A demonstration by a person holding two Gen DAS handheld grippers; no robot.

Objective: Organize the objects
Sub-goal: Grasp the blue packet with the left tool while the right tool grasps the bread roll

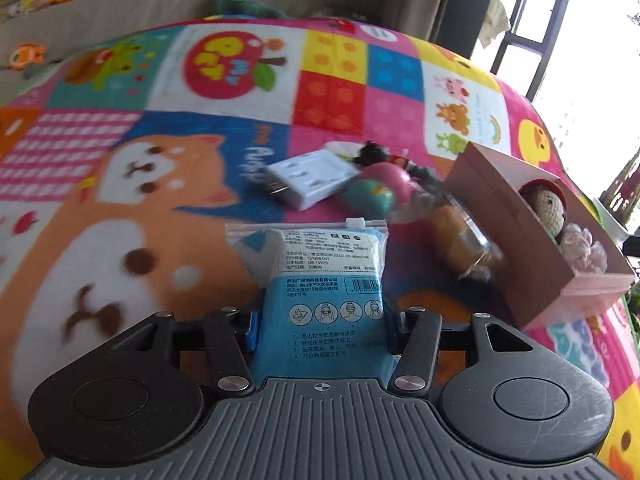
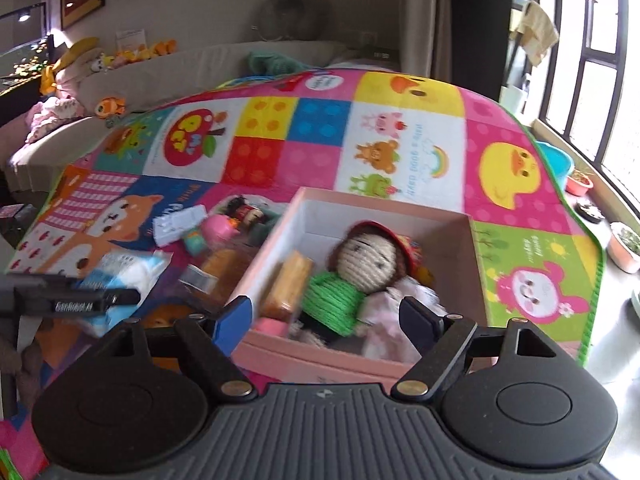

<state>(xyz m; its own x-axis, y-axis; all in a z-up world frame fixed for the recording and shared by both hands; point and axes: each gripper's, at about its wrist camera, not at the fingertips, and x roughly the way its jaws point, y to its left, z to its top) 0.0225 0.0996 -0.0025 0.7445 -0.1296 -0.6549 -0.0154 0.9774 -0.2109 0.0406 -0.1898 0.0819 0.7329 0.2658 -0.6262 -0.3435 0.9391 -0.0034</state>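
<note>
The left gripper (image 1: 320,316) is clenched on a clear zip-top plastic pouch of blue-and-white folded cloths with printed Chinese text (image 1: 320,280), which stands upright between its fingers, lifted off the bright patchwork children's play mat with cartoon animals (image 1: 120,184). In the right wrist view the same pouch (image 2: 124,276) hangs left of the open pink cardboard box with a white interior (image 2: 384,208), apart from its left wall. The right gripper (image 2: 326,322) is released, its jaws spread wide and holding nothing, poised over the box's near edge. Inside the box lie a crocheted doll with a beige face, red hat and green yarn top (image 2: 360,268), a wrapped orange-yellow block (image 2: 290,284) against the left wall, and a pale pink frilly fabric item (image 2: 400,304) toward the near right corner; the far part of the box floor shows bare white. Just beyond the pouch on the mat, crowded beside the box's left wall, are a white multi-socket plug adapter (image 1: 308,180), a pink-and-teal rounded toy (image 1: 376,188), a clear-wrapped orange-brown bread roll (image 1: 460,236) touching the box side, and a small dark-topped item, too blurred to identify. The left half of the mat lies open up to its far edge, where it meets a beige sofa (image 2: 192,68); the right edge of the mat runs near a window sill.
</note>
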